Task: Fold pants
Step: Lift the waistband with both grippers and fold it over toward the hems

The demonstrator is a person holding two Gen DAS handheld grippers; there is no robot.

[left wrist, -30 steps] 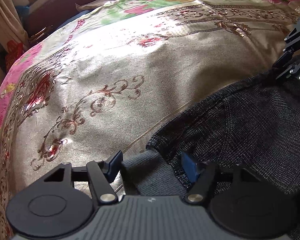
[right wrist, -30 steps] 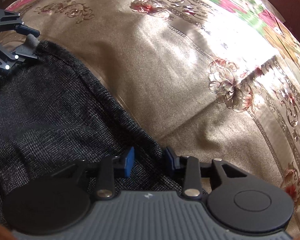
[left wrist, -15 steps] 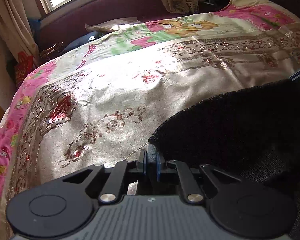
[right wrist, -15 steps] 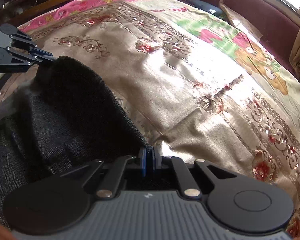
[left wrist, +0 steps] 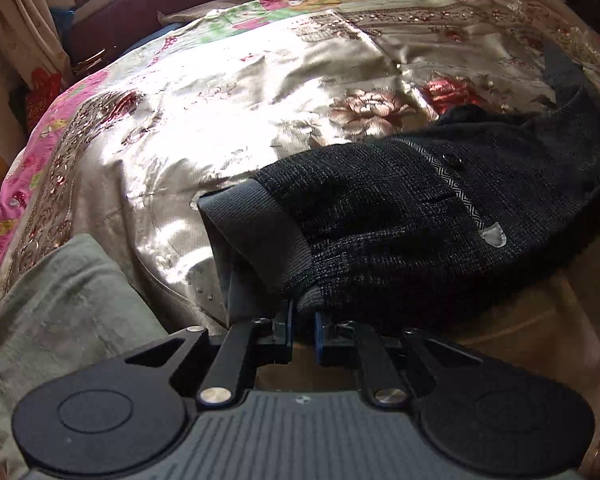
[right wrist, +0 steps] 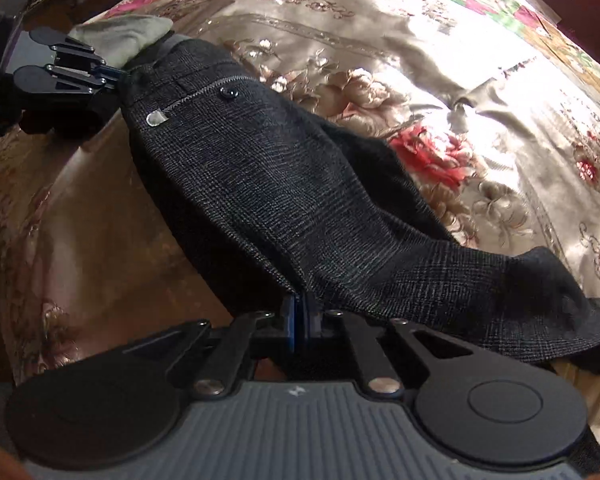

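left tongs clamped on pants waistband | bedspread beneath

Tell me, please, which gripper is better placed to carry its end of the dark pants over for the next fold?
Right, probably. The right gripper pinches the free leg end of the pants, over open bedspread. The left gripper pinches the bulky waistband end, close to a grey-green cloth.

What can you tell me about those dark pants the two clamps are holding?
The pants are dark charcoal with a fine check weave and look like thick woven cloth. A ribbed grey waistband, a dark button on a herringbone-trimmed pocket and a small pale tab show. They are doubled over, stretched between the left gripper at the waistband end and the right gripper, both shut on the cloth. The far part trails on the floral bedspread.
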